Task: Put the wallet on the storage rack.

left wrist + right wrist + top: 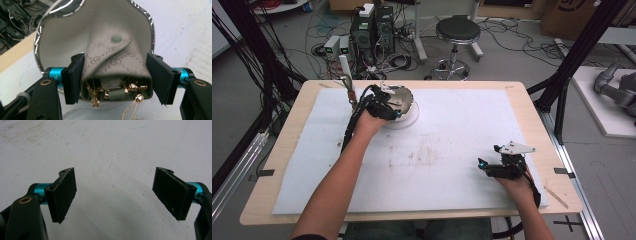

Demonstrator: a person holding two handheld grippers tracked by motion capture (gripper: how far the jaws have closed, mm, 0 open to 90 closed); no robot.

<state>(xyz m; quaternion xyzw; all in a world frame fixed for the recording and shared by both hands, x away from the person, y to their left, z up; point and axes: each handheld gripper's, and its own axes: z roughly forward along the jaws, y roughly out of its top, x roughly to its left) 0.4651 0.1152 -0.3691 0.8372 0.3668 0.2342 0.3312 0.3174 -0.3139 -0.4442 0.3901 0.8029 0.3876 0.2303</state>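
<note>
Left gripper [115,80] at far-left of the table [287,145], jaws spread either side of a grey pouch [112,62] lying in a silver-rimmed bowl [65,35], probably lining up a grab; right gripper [113,195] idle near-right, jaws apart, empty.

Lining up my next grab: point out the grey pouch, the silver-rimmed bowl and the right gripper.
grey pouch [113,62]: left gripper view, on its patterned fabric between the jaws.
silver-rimmed bowl [62,37]: left gripper view, on its white inner wall.
right gripper [113,192]: right gripper view, midway between its open jaws.
</note>
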